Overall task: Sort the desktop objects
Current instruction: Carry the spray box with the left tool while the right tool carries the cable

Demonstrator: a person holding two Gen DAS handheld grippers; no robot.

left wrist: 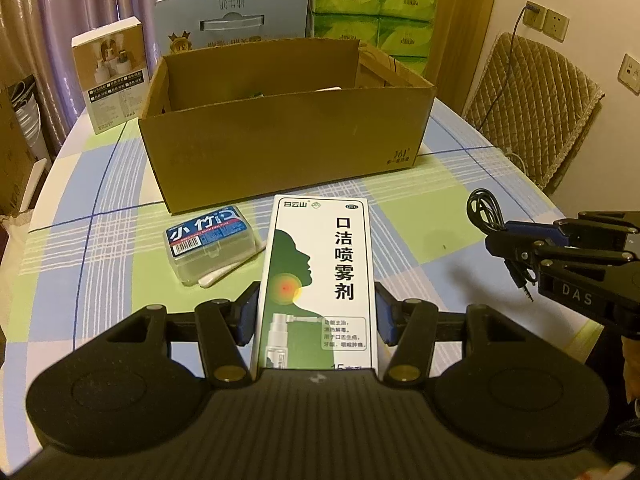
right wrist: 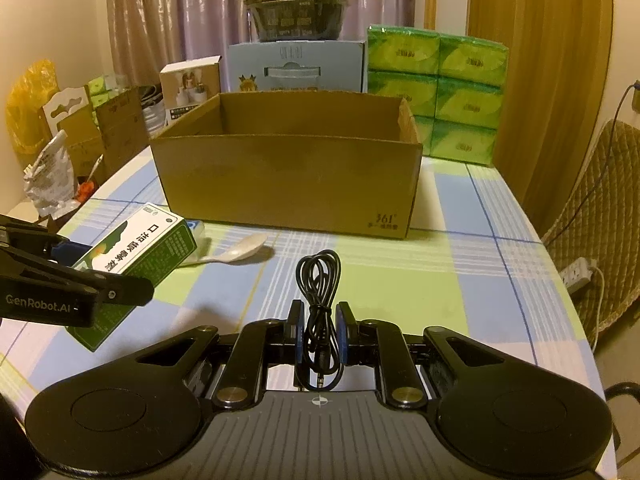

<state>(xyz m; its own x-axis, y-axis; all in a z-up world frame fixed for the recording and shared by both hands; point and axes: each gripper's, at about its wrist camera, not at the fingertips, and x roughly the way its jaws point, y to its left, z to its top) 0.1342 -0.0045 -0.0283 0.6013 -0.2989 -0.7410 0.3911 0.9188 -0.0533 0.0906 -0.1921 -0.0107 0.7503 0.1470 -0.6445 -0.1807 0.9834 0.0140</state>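
My left gripper (left wrist: 316, 312) is shut on a white and green spray box (left wrist: 318, 276), held just above the checked tablecloth. From the right wrist view the same spray box (right wrist: 140, 252) shows at the left in the left gripper (right wrist: 86, 280). My right gripper (right wrist: 319, 336) is shut on a coiled black audio cable (right wrist: 319, 280), its plug hanging near my palm. In the left wrist view the right gripper (left wrist: 520, 252) holds the cable (left wrist: 486, 210) at the right edge. An open cardboard box (left wrist: 280, 120) stands ahead of both.
A clear floss-pick case (left wrist: 210, 242) and a white spoon (right wrist: 236, 254) lie in front of the cardboard box (right wrist: 288, 176). Behind it stand a small white product box (left wrist: 112, 72), a blue carton (right wrist: 296, 64) and green tissue packs (right wrist: 452, 100). A padded chair (left wrist: 528, 108) is at the right.
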